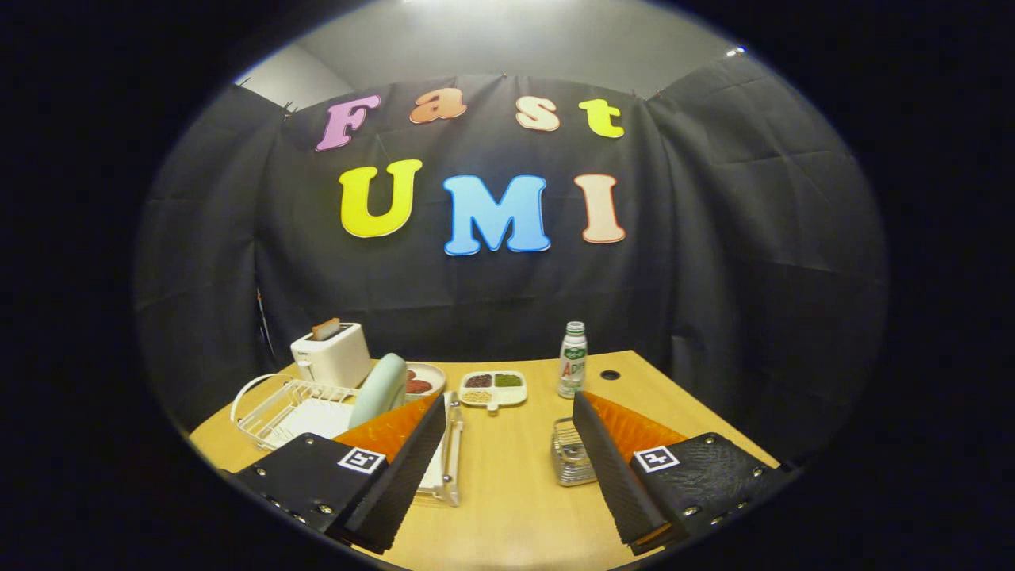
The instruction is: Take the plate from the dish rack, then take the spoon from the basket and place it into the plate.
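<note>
No words or numbers are legible. The bottle point(572, 361), beyond the right finger, has a green-and-white label too small to make out. Each finger of the gripper point(509, 404) bears a square black-and-white coded marker point(361, 460), not text. The fingers stand wide apart, holding nothing.

Staged kitchen scene in a cloth-walled booth.
White two-slot toaster point(331, 354), white wire dish rack point(273, 407) and a divided snack tray point(493, 388) stand on a pale wooden tabletop point(507, 484).
</note>
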{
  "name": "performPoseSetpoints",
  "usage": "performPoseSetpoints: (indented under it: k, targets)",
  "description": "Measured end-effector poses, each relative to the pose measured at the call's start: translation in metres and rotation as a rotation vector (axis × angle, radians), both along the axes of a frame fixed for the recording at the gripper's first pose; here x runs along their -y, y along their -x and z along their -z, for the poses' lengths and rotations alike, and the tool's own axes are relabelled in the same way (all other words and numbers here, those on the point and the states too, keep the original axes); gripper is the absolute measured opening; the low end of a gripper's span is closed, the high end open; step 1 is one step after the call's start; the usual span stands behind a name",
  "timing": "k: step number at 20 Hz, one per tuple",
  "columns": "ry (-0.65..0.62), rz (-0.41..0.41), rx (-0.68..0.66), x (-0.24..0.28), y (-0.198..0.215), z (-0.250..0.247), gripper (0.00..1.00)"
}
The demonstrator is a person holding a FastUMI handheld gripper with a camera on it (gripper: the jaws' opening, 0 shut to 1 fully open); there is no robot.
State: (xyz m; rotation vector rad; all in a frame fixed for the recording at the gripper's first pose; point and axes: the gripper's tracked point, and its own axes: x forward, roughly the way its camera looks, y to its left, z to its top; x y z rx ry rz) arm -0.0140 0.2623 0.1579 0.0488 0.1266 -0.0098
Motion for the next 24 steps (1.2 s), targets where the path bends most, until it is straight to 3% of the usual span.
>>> performPoseSetpoints:
  k: [5,15,17,21,22,23,24]
  targets:
    - [-0.081,-0.072,-0.062,-0.065,-0.044,0.017,0.98]
    - [-0.187,-0.058,-0.286,-0.119,-0.117,0.075,0.98]
    - [-0.205,-0.059,-0.321,-0.127,-0.127,0.084,0.84]
    - [-0.235,-0.074,-0.393,-0.142,-0.141,0.1,0.81]
    - [-0.234,-0.074,-0.409,-0.146,-0.146,0.105,0.75]
    - [-0.229,-0.075,-0.424,-0.15,-0.151,0.111,0.76]
    - [-0.219,-0.071,-0.434,-0.151,-0.151,0.11,0.68]
